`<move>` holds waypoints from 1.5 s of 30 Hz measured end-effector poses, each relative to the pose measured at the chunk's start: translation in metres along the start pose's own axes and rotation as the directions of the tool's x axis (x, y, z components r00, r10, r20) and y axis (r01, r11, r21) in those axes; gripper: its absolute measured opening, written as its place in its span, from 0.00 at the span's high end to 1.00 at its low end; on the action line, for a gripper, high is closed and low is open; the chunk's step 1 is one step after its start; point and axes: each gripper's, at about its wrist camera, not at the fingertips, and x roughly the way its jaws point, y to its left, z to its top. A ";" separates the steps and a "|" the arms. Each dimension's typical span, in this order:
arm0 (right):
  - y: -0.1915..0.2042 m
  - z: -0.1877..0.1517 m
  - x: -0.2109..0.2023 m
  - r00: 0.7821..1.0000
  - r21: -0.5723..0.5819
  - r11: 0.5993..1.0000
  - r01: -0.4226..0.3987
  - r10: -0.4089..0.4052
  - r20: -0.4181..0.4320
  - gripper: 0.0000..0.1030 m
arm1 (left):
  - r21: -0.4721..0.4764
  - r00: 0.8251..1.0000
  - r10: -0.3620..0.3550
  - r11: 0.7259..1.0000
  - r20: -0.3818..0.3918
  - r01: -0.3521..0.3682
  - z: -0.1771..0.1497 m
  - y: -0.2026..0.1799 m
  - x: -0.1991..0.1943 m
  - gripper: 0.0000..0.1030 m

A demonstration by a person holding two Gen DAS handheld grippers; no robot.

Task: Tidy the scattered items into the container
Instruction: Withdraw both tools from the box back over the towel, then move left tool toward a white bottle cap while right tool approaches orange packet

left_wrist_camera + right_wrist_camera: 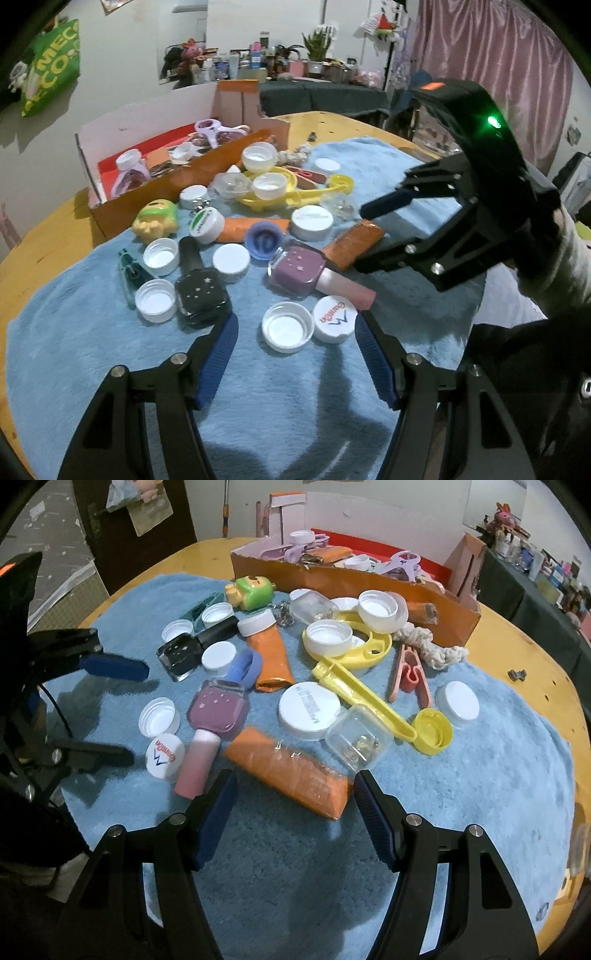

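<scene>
Green shopping bag (55,66) hangs on the wall, upper left of the left wrist view. Pink curtain (491,62) fills the upper right. Dark-draped side table (321,96) at top centre, crowded with bottles and jars; potted plant (317,48) and plush toy (192,50) stand among them. Dark door (136,528) at upper left of the right wrist view.

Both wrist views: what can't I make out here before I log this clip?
- Box contents, both views: its orange front wall hides the lower items.
- Print on the big white lid, both views: blurred, too small.
- What the clear case holds, right wrist view: small and blurred.
- Person, left wrist view: only a sleeve, cut off by the right gripper.
</scene>
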 end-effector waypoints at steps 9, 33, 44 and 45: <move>0.002 0.004 0.007 1.000 -0.039 0.999 -0.025 0.026 0.005 0.37 | 0.033 1.000 -0.003 0.999 -0.030 0.004 -0.001 0.004 0.008 0.34; 0.002 0.003 0.010 0.999 -0.059 0.997 -0.039 0.039 0.005 0.37 | 0.161 0.996 -0.042 0.985 -0.074 0.053 -0.004 0.010 0.020 0.37; 0.008 0.001 0.011 0.999 -0.090 0.996 -0.005 0.008 0.033 0.40 | 0.160 0.996 -0.054 0.985 -0.073 0.065 -0.004 0.011 0.019 0.44; 0.010 0.000 0.011 0.999 -0.096 0.995 0.002 0.001 0.036 0.40 | 0.160 0.996 -0.054 0.985 -0.073 0.066 -0.004 0.011 0.019 0.44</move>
